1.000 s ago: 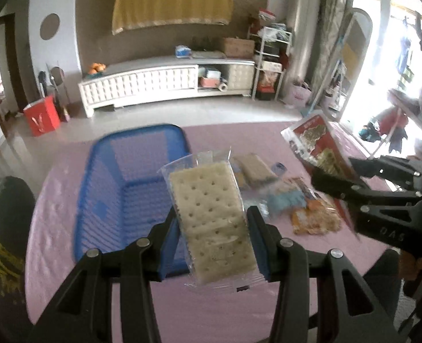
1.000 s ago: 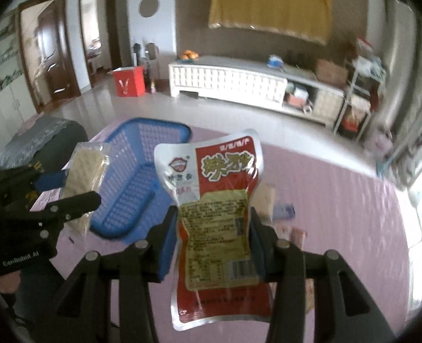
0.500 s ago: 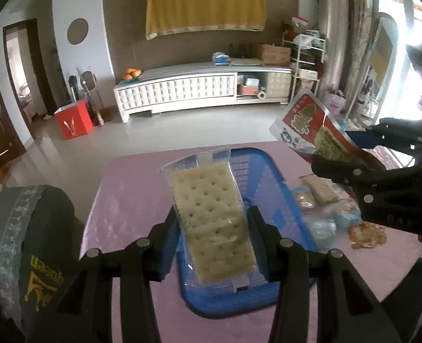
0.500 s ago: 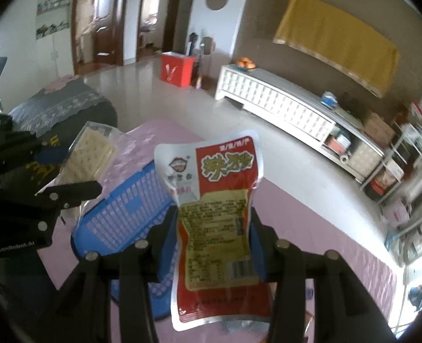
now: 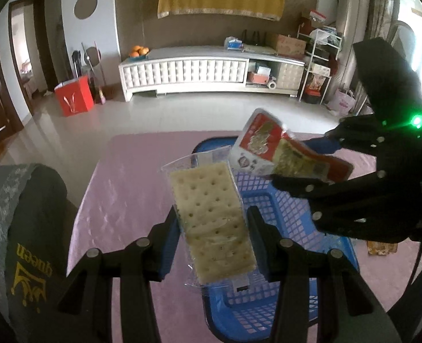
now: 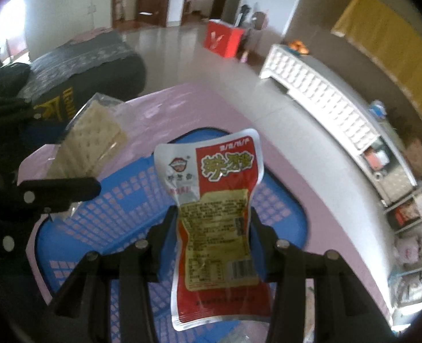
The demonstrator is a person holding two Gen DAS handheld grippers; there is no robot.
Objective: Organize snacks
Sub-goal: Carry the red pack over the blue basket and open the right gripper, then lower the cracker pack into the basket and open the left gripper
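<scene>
Both hand-held grippers, clamping cracker pack [image 5: 211, 223] and pouch [image 6: 216, 223], now overhang basket [image 5: 285, 217].

Left hand-held gripper [image 5: 212, 225] clamps cracker packet [image 5: 211, 223] above blue basket [image 5: 282, 257].

Black left gripper [image 5: 212, 228] and right gripper [image 6: 211, 228] (silver screws, blue pads).

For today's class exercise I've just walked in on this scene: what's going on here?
A person is sorting snacks with two handheld grippers. The left gripper has its jaws shut on a clear-wrapped cracker pack, and the right gripper grips a red and silver snack pouch. Both packs hang over the blue basket on the pink-covered table; neither has been dropped in yet.
</scene>
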